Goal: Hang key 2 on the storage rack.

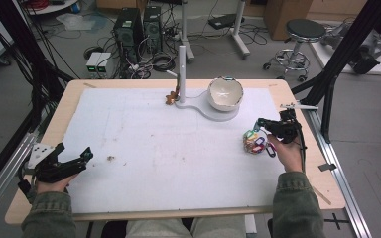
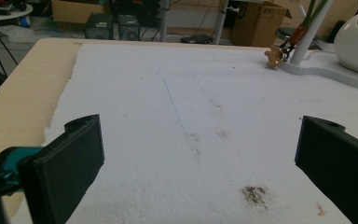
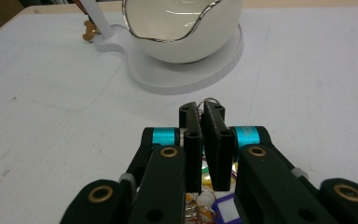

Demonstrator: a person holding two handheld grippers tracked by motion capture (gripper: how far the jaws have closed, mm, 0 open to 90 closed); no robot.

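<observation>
A bunch of coloured plastic tags (image 1: 254, 143) on a thin wire ring sits at the right of the white mat. My right gripper (image 1: 259, 124) is shut on it. In the right gripper view the jaws (image 3: 202, 116) are pressed together, the wire ring (image 3: 209, 100) pokes out at their tips and the tags (image 3: 223, 205) hang beneath. Just beyond stands a white bowl with a gold rim (image 3: 182, 28) on a white stand (image 3: 186, 74). At the mat's left edge my left gripper (image 1: 87, 156) rests open, its jaws (image 2: 200, 158) wide apart with nothing between them.
The stand (image 1: 218, 114) has an upright white post (image 1: 181, 74) with a small brown ornament (image 1: 169, 99) hanging at its foot. A white mat (image 1: 168, 148) covers most of the wooden table (image 1: 59, 114). A small dark stain (image 1: 111, 158) marks the mat near the left gripper.
</observation>
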